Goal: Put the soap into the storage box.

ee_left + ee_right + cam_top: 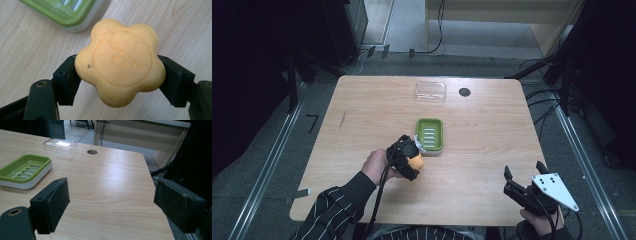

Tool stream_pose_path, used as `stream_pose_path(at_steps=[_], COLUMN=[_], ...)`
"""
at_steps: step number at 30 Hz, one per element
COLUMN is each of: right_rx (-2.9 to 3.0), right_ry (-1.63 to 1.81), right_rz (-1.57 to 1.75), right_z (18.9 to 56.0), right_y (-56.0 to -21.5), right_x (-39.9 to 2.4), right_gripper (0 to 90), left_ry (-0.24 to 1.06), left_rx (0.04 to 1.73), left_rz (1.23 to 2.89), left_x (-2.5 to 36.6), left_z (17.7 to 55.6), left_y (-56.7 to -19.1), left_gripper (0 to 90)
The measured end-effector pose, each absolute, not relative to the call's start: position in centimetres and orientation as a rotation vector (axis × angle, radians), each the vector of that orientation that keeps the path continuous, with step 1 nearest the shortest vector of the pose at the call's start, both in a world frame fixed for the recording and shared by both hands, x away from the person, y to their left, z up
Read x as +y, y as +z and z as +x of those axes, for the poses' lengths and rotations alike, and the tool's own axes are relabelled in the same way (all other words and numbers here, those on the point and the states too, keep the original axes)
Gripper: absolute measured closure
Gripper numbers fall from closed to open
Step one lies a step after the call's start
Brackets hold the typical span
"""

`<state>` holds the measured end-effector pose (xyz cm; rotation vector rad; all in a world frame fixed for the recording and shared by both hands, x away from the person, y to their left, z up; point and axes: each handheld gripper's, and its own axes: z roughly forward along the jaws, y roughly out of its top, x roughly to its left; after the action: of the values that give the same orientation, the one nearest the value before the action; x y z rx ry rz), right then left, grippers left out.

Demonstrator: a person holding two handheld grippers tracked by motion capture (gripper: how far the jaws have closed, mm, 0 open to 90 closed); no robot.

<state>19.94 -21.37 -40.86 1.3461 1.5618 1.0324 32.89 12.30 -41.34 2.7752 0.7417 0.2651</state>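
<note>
Soap (120,62), orange, flower-shaped: clamped in left hand-held gripper (412,157), just beside green soap dish (430,134) on desk (377,100). Right hand-held gripper (522,175) open, idle, well apart. Step: carrying. Next likely: lift over rim, lower into dish, release.

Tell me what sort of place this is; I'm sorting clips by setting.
Probably a lab or recording workshop, not a home: a bare wooden table with a cable hole, loose cables on grey floor, and floor rails.

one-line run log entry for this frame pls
left gripper: shut on soap, beside soap dish | right gripper: open, empty, near table edge | clear lid: far side of table
</note>
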Motion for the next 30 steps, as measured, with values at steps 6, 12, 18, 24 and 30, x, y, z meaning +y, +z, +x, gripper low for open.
stream_pose_path(at_steps=[6,12,18,24,30], right_rx=[1.565,1.561,1.561,1.559,1.556], right_ry=[1.031,1.030,1.029,1.029,1.026], right_rz=[1.342,1.345,1.347,1.347,1.348], right_z=[19.9,19.9,19.8,19.7,19.6], right_y=[-40.9,-40.9,-40.9,-40.9,-40.8], right_x=[-21.3,-21.4,-21.4,-21.5,-21.4], right_gripper=[13.7,13.7,13.7,13.7,13.7], left_ry=[0.267,0.277,0.281,0.280,0.289], left_rx=[0.749,0.735,0.733,0.730,0.728], left_rz=[2.764,2.753,2.737,2.720,2.710], left_x=[12.2,12.0,11.3,10.7,10.5], left_z=[33.3,33.9,34.9,35.8,36.5], left_y=[-41.0,-40.6,-40.3,-40.0,-39.8], left_gripper=[26.6,26.6,26.6,26.6,26.6])
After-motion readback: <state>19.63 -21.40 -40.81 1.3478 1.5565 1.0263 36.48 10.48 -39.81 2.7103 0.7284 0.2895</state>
